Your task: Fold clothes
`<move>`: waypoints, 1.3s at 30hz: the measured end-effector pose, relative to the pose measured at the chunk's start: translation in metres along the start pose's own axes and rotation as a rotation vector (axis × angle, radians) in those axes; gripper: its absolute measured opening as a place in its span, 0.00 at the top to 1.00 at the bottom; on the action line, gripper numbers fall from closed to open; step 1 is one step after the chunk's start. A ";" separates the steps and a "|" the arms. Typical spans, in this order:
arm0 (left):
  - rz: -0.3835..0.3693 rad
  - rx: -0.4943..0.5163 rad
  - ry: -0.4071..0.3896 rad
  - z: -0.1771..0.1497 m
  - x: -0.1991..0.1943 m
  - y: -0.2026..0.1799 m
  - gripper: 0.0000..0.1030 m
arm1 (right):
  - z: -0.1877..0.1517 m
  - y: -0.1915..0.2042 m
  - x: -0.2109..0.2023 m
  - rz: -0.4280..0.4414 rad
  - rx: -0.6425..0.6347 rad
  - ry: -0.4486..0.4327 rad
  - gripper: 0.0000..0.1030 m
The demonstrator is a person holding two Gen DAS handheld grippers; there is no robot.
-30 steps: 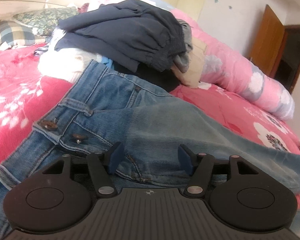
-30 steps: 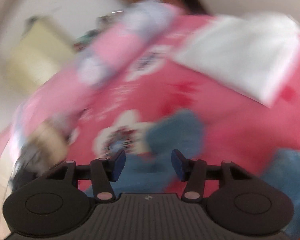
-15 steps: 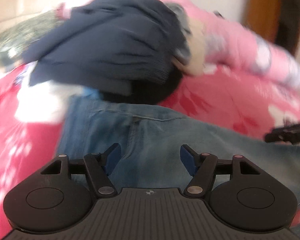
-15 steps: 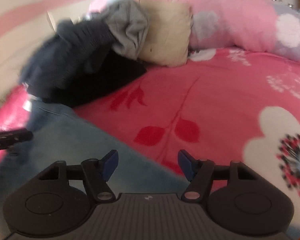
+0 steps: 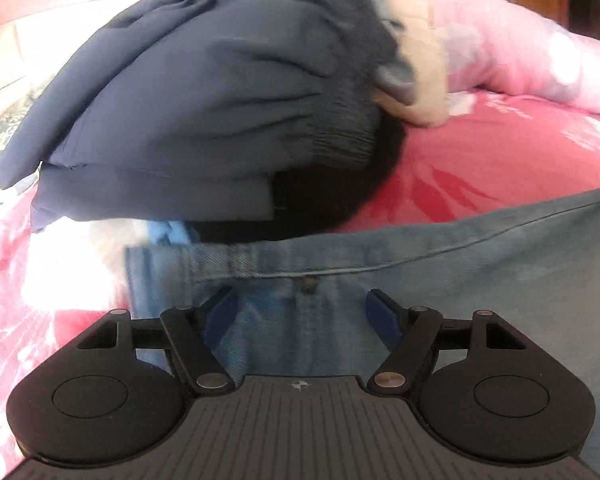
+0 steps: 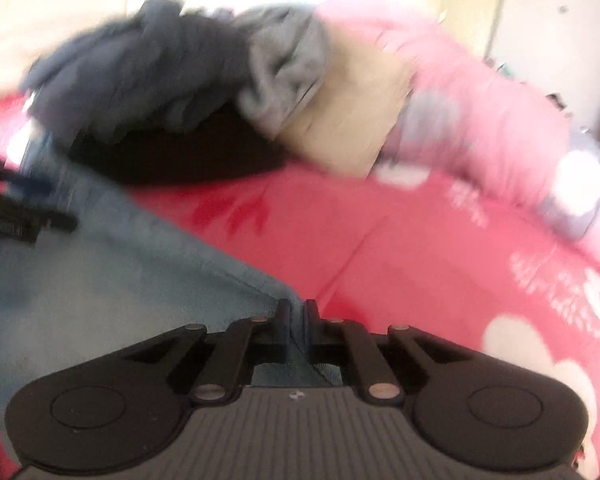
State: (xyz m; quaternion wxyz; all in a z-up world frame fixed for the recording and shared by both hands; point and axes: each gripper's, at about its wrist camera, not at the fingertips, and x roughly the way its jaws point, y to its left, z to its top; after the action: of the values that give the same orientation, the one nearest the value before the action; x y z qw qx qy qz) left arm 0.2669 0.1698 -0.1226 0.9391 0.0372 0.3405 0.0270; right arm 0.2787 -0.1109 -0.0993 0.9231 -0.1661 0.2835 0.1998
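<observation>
We've got the jeans (image 5: 440,280) flat on the pink bed (image 6: 400,248) by the clothes pile (image 5: 220,92) — right hand-held gripper (image 6: 296,312) clenched on a jeans edge, left hand-held gripper (image 5: 304,312) opening above the denim, gripping nothing.

No words, brands or numbers can be made out anywhere. A small round emblem (image 5: 298,385) sits on the ribbed body of the left gripper and a similar mark (image 6: 295,394) on the right one — neither carries letters. On the far left of the right wrist view, pale lettering (image 6: 4,229) on a black part is too blurred to read.
</observation>
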 end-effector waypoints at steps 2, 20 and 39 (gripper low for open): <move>0.012 -0.002 -0.001 0.000 0.006 0.001 0.30 | -0.001 0.003 0.013 -0.036 -0.034 -0.010 0.94; -0.103 0.074 -0.114 -0.002 -0.036 -0.020 0.29 | -0.125 -0.240 -0.124 -0.113 0.949 -0.046 0.50; -0.089 0.113 -0.031 -0.023 -0.007 -0.083 0.24 | -0.279 -0.324 -0.161 -0.184 1.398 -0.001 0.87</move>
State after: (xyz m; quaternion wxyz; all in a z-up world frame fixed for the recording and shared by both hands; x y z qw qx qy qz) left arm 0.2486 0.0876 -0.1432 0.9409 0.0753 0.3283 -0.0348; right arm 0.1792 -0.5523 -0.1606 0.8268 0.4425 0.3300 -0.1081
